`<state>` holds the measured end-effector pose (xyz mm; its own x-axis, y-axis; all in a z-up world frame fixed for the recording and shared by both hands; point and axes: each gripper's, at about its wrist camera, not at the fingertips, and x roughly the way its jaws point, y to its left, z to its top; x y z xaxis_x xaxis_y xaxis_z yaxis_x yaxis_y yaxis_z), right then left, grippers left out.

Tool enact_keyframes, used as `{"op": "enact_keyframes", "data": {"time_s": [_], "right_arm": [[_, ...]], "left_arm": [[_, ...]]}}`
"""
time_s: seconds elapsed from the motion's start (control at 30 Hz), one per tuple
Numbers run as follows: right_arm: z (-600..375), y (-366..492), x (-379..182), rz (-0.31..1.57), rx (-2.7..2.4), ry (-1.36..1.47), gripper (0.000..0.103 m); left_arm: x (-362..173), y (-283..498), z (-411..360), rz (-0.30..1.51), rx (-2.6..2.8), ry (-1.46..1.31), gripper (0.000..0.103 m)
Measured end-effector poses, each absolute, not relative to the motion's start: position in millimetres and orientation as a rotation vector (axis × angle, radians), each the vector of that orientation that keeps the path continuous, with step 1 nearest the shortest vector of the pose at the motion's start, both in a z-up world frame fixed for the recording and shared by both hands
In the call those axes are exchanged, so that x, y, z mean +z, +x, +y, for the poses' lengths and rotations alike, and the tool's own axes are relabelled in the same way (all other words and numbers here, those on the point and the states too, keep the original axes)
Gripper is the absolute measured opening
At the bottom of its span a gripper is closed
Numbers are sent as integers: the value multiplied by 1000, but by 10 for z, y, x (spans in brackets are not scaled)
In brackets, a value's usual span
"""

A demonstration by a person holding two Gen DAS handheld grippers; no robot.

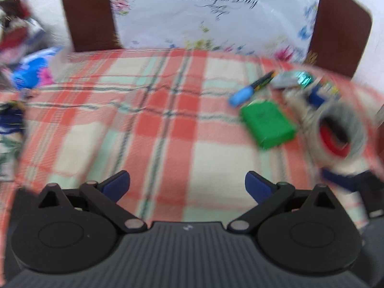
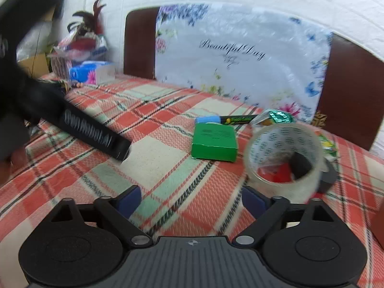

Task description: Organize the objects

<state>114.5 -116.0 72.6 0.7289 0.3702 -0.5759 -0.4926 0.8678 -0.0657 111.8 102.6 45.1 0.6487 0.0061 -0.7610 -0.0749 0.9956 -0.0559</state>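
**Small things in a bunch on a checked cloth**

A green box [image 2: 214,142] lies flat on the red, cream and mint checked cloth [image 2: 153,158]. It sits right of the middle in the right wrist view. In the left wrist view the same box [image 1: 267,126] is at the middle right. It has small dark print on top that is too blurry to read.

Just behind the box lies a marker with a blue cap [image 2: 224,119]. Its body is black with yellow on it. In the right wrist view it lies almost level, with the blue cap to the left. In the left wrist view it slants, cap at the lower left.

A clear roll of tape [image 2: 284,160] stands on its side just right of the box, with its hole facing us. A dark roll [image 2: 327,176] sits right behind it. A shiny green packet [image 2: 279,117] is near the marker's far end.

A flowery board saying "Beautiful Day" [image 2: 240,55] leans against the brown headboard [image 2: 140,45] at the top.

The left gripper [image 1: 187,187] has its blue fingers wide apart, with nothing in between. The right gripper [image 2: 190,202] is also spread wide and empty. The clear tape is just past its right finger.
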Motion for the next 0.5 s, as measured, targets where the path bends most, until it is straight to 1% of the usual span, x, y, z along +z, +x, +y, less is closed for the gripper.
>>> {"op": "enact_keyframes", "data": {"time_s": [0.1,0.13,0.23,0.27,0.3,0.33,0.37,0.4,0.43,0.47,0.5], "right_arm": [[-1115,1363,670,612,445,-209,79],[-1102,1439,662,624,444,-196,79],[-987,1523,671,577,424,-229,82],[-935,1550,664,562,419,-254,85],[-883,1591,652,552,412,-277,88],[-836,1622,636,543,403,-299,89],[-798,1651,615,534,394,-318,91],[-769,1682,593,530,386,-332,91],[-765,1719,580,534,390,-325,91],[-770,1763,583,543,394,-306,91],[-776,1800,588,554,401,-288,86]], "left_arm": [[457,1326,967,870,-35,-162,80],[446,1394,935,868,-61,-178,79],[397,1611,859,863,-109,-224,76],[385,1690,847,866,-132,-245,73],[364,1751,832,868,-153,-260,65],[339,1817,816,877,-161,-267,61],[300,1874,806,891,-159,-273,54],[250,1921,800,906,-158,-282,50],[199,1948,820,912,-173,-306,50],[164,1949,851,903,-189,-345,47],[146,1938,870,903,-196,-375,36]]}}
